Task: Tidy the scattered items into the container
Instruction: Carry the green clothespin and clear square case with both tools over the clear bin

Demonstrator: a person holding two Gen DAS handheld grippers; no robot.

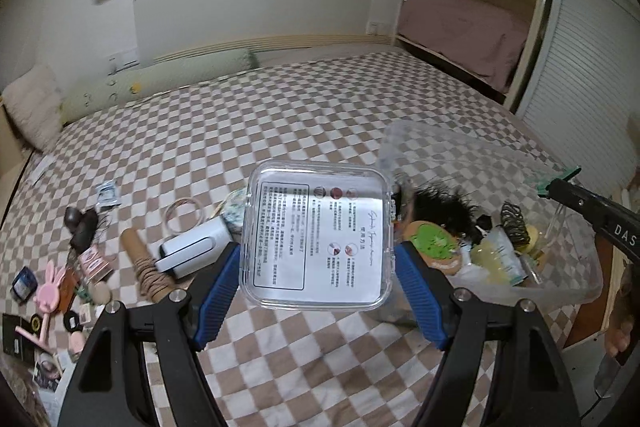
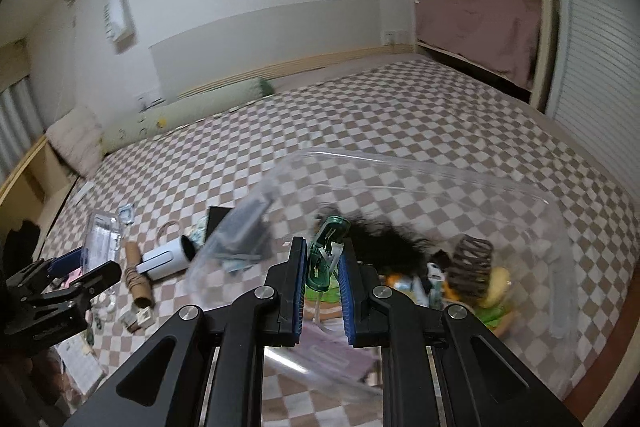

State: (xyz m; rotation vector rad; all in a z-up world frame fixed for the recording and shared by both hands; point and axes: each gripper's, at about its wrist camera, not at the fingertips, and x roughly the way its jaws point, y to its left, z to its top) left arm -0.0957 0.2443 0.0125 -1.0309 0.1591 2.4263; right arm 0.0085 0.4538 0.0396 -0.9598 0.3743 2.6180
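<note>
Clear case (image 1: 316, 237), label side to camera, clamped between blue pads of left hand-held gripper (image 1: 318, 279), held above the checked bed (image 1: 280, 115), just left of the bin (image 1: 576, 287). Right hand-held gripper (image 2: 322, 281) nearly closed on a green clip (image 2: 326, 251), over the bin (image 2: 420, 167). Loose items remain on the bed at left: white roller (image 1: 192, 253), pink comb (image 1: 48, 291).
</note>
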